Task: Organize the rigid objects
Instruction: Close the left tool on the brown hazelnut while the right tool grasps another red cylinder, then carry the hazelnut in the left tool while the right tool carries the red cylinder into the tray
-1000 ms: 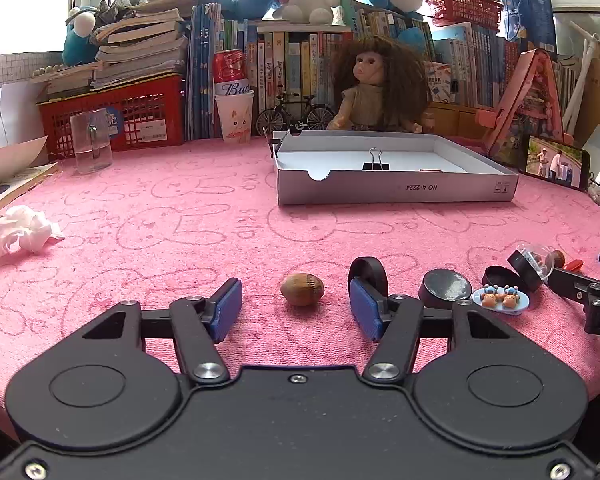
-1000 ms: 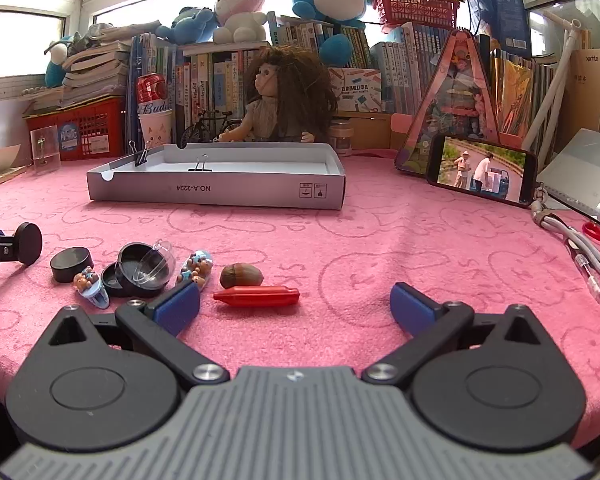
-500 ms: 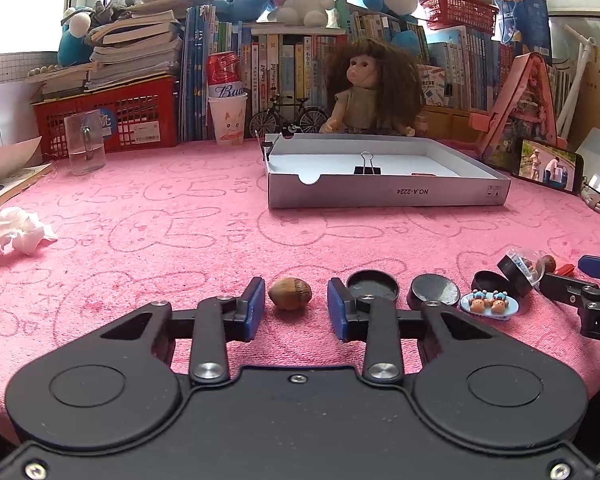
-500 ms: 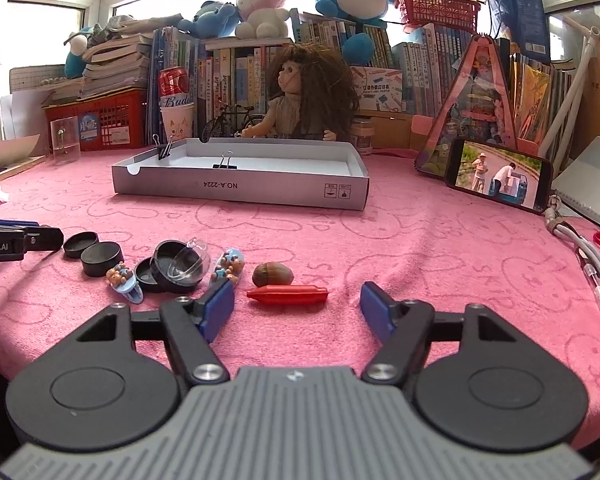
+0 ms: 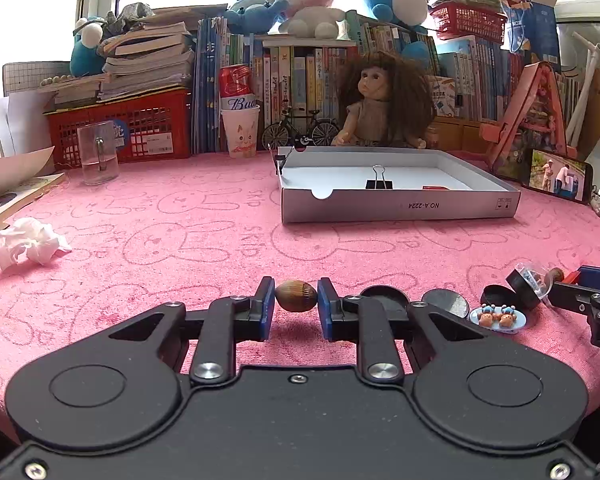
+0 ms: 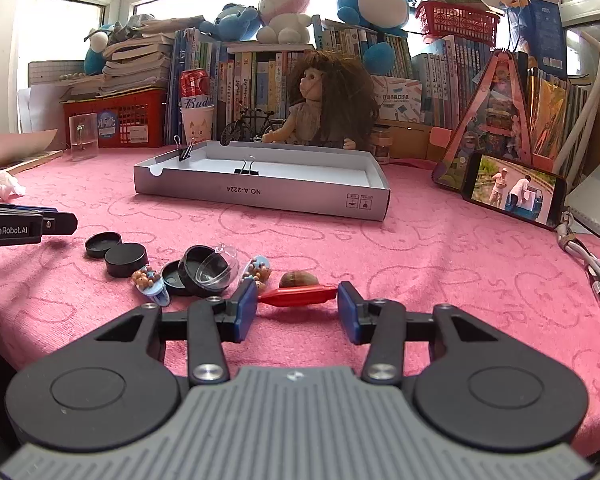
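While the left gripper (image 5: 296, 304) pinches the nut (image 5: 296, 296) at its ends, low at six o'clock, it looks light, hard, slippery; the right gripper (image 6: 297, 310) brackets the red stick (image 6: 298, 295), contact unclear.

You can read "NO.A-2224", upside down, on the front wall of the white box (image 5: 400, 208). The red can (image 5: 238, 87) shows "Bud" in white letters. On the left gripper (image 6: 16, 229), seen from the right wrist camera, it says "GenRobot.AI". The words on the book spines are too small to read.
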`<act>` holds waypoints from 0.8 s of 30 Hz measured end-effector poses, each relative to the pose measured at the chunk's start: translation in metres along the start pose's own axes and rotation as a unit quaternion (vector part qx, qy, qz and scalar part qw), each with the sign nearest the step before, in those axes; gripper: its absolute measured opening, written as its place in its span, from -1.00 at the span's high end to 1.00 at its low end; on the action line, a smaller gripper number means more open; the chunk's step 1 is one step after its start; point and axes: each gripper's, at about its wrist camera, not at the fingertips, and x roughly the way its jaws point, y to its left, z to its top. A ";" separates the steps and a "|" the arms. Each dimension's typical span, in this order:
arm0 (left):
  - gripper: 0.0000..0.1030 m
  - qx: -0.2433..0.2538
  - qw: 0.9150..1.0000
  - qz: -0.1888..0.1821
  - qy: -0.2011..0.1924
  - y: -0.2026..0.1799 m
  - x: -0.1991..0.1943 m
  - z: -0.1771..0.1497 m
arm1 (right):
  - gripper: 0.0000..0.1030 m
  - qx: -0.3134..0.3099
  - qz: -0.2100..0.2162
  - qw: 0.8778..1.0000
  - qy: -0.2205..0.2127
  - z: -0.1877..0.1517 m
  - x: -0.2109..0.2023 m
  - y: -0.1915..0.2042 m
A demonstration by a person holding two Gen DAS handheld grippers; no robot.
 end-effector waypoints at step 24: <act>0.59 -0.034 0.999 -0.031 0.024 -0.016 0.060 0.085 | 0.06 0.104 -0.014 0.994 -0.004 0.074 0.054 -0.049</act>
